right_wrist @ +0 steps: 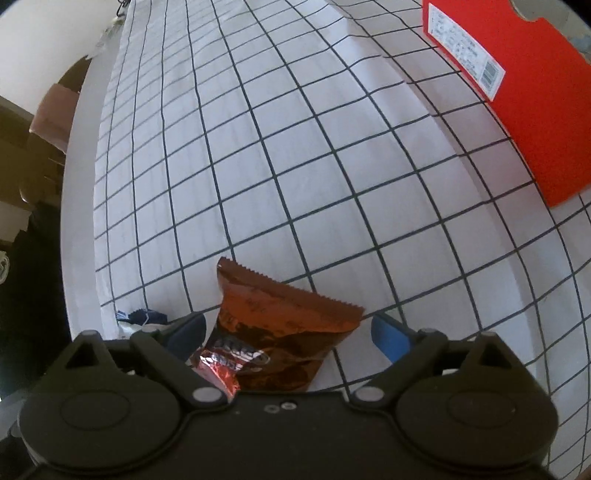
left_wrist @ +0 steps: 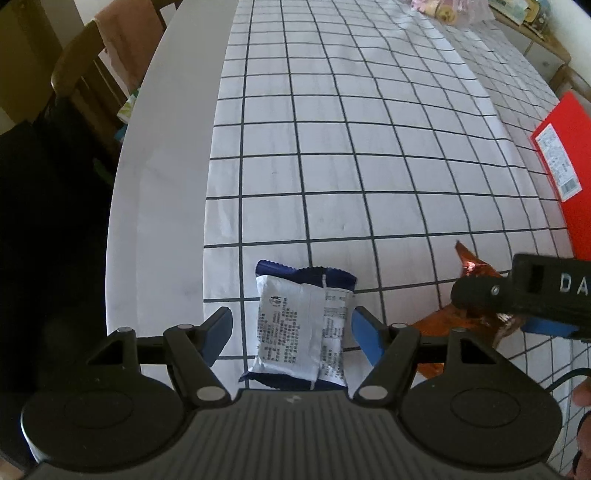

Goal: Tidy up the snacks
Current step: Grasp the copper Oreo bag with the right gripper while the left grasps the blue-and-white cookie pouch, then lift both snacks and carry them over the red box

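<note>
A blue and white snack packet [left_wrist: 299,325] lies back side up on the checked tablecloth [left_wrist: 351,147]. My left gripper [left_wrist: 291,334] points down over it, open, with the packet between the blue pads; the right pad is close to its edge. A brown-orange snack packet [right_wrist: 280,325] lies just to the right of the blue one. My right gripper [right_wrist: 290,336] straddles it, open wide, pads clear of the wrapper. In the left wrist view the same brown-orange packet [left_wrist: 461,325] lies partly under a black finger [left_wrist: 480,295] of the right gripper. The blue packet [right_wrist: 140,317] peeks in at the left of the right wrist view.
A red box [right_wrist: 524,96] with a white label lies on the cloth to the right, also seen as the red box [left_wrist: 569,166]. The table edge [left_wrist: 125,206] curves along the left, with a wooden chair [left_wrist: 85,74] beyond. More snack bags [left_wrist: 450,11] sit at the far end.
</note>
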The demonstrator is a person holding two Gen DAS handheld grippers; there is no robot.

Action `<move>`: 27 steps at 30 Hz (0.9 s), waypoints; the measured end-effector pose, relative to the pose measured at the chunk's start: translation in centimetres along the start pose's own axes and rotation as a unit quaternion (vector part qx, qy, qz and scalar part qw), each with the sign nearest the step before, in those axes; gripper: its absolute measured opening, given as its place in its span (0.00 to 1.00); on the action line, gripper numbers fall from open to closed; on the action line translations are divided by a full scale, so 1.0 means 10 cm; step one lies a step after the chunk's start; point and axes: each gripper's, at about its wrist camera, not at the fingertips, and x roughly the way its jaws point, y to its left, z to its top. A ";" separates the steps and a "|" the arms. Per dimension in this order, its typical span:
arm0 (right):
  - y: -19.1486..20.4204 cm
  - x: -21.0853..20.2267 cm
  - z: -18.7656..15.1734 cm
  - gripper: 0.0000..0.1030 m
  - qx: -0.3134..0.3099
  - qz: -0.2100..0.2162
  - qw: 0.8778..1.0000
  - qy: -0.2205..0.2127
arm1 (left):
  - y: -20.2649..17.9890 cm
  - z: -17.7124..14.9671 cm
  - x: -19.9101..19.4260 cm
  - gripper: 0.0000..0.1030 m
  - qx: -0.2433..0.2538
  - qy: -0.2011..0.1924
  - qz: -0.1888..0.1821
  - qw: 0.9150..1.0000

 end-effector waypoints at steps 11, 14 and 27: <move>0.10 0.04 0.04 0.75 -0.024 -0.003 1.000 -0.001 | -0.01 0.00 0.10 0.59 0.006 0.011 0.009 1.000; 0.09 0.03 0.05 0.72 -0.030 0.001 1.000 -0.001 | -0.05 0.01 0.10 0.51 0.008 0.009 0.012 1.000; -0.16 -0.15 0.04 0.58 -0.032 0.021 0.999 -0.007 | -0.04 -0.02 -0.03 0.45 -0.009 0.003 0.016 1.000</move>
